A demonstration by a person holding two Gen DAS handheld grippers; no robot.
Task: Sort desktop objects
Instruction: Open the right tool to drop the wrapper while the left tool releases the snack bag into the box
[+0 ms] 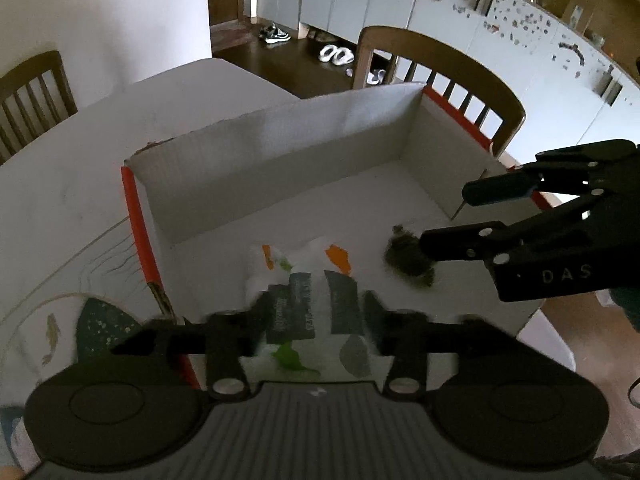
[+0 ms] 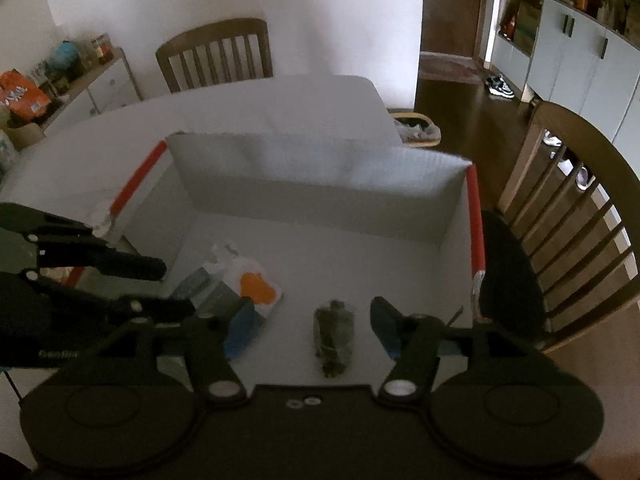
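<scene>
Now both things lie on the floor of the white cardboard box (image 2: pixel 256 160) with red edges, which stands on the tabletop (image 1: pixel 60 184). The left tool (image 1: pixel 316 324) hangs just above a white plastic packet (image 1: pixel 308 280) printed in orange, green and grey; its jaws stand apart and the packet lies loose below them. The right tool (image 2: pixel 312 324) also has its jaws apart, and a small dark green bundle (image 2: pixel 334 334) lies free between its blue pads (image 2: pixel 240 332), touching neither, as far as I can tell.

I judge this to be the release step: two objects are dropped in the box, side by side but not touching. Next, both tools should lift clear of the box walls without catching the packet, then go for whatever objects remain outside; none is visible here.
</scene>
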